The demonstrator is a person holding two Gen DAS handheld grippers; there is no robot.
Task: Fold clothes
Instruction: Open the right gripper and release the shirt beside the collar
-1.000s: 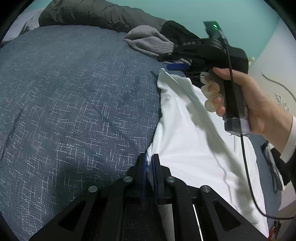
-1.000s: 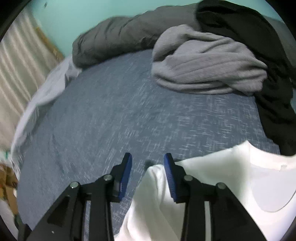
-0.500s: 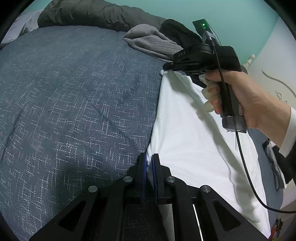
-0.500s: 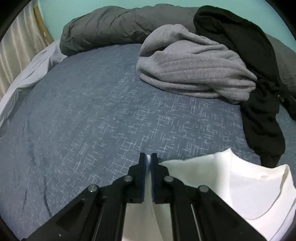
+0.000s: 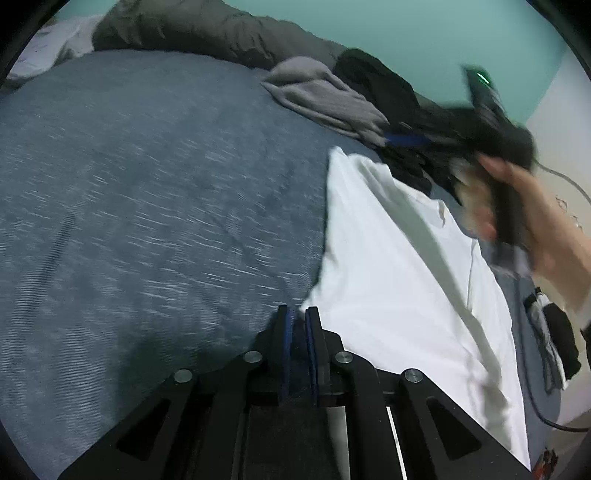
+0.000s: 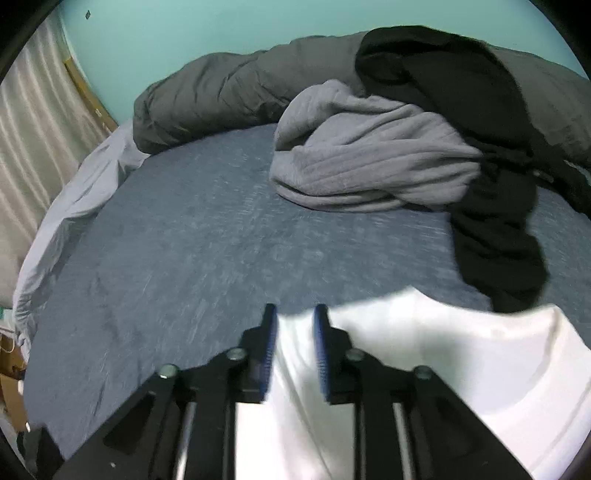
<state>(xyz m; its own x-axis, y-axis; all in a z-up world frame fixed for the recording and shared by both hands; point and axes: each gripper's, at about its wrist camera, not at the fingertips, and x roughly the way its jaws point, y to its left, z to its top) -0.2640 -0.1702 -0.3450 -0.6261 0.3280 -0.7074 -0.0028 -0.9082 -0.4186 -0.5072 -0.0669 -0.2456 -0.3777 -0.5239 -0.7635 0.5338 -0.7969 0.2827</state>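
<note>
- No brand, label or legible writing shows in either view; the only mark is a green light on the right hand-held gripper (image 5: 406,140), which is blurred in the left wrist view.
- White T-shirt (image 5: 399,266): plain, smooth fabric with long soft creases, lying flat on the blue-grey bed cover (image 5: 147,206); its rounded collar appears in the right wrist view (image 6: 517,369).
- Left hand-held gripper (image 5: 298,314): jaws nearly closed with a thin slit between them, at the T-shirt's near edge. Whether fabric is pinched there cannot be told.
- Right hand-held gripper (image 6: 294,314): released, jaws parted, with the T-shirt's far corner lying between and below them. A hand (image 5: 524,221) grips its handle.
- Grey ribbed garment (image 6: 369,166): bunched on the bed beyond the T-shirt.
- Black garment (image 6: 491,221): draped beside the grey one, its end reaching close to the T-shirt's collar.
- Dark grey duvet (image 6: 229,96): rolled along the bed's far side, behind both garments, against a teal wall (image 6: 221,29).
</note>
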